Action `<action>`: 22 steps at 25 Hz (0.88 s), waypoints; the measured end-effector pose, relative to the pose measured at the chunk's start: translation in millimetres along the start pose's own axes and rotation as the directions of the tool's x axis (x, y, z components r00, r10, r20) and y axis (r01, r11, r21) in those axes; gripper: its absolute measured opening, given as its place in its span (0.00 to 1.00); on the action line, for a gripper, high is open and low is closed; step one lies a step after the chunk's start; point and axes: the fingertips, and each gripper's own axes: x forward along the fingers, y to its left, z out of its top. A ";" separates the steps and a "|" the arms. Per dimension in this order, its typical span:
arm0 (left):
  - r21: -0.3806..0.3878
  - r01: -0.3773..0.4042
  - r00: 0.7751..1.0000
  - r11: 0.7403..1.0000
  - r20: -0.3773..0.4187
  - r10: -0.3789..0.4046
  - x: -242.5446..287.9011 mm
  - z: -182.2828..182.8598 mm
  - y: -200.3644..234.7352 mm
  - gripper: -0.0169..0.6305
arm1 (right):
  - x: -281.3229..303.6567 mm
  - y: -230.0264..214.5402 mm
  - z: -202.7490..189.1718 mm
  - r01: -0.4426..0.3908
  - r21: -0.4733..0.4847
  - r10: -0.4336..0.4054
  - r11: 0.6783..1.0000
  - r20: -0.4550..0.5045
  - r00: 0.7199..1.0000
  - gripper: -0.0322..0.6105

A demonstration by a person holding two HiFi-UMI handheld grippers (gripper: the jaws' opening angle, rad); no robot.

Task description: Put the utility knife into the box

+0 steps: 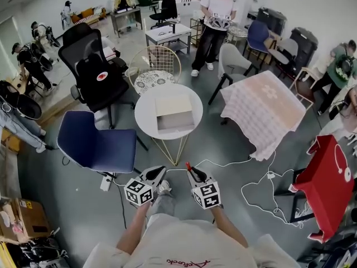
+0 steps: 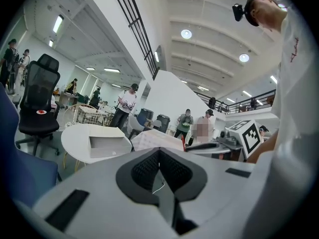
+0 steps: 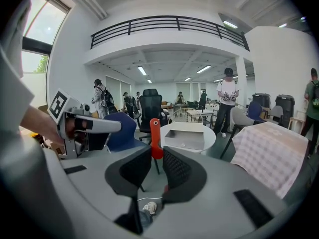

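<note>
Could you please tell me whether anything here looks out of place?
Only a loose white cable, sprawling in loops across the floor near the round table, perhaps a trip hazard.

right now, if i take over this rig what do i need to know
Left gripper: shut, nothing in it.
Right gripper: shut on the red utility knife, which stands upright between the pads.
Box: open, on the round white table ahead, out of reach from here.
Done: knife is in hand.
Left: walk up to the table, lower the knife into the box, release.
</note>
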 end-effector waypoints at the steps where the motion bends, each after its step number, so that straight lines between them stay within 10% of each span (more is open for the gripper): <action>1: -0.004 0.001 1.000 1.000 -0.002 -0.001 4.2 1.2 6.5 0.04 | 7.4 -2.8 1.8 -0.001 0.002 0.001 1.000 -0.004 1.000 0.18; 22: -0.065 0.028 0.998 0.997 -0.049 -0.031 87.8 84.7 168.1 0.04 | 171.9 -67.6 94.0 0.022 0.049 -0.019 0.999 -0.071 0.997 0.17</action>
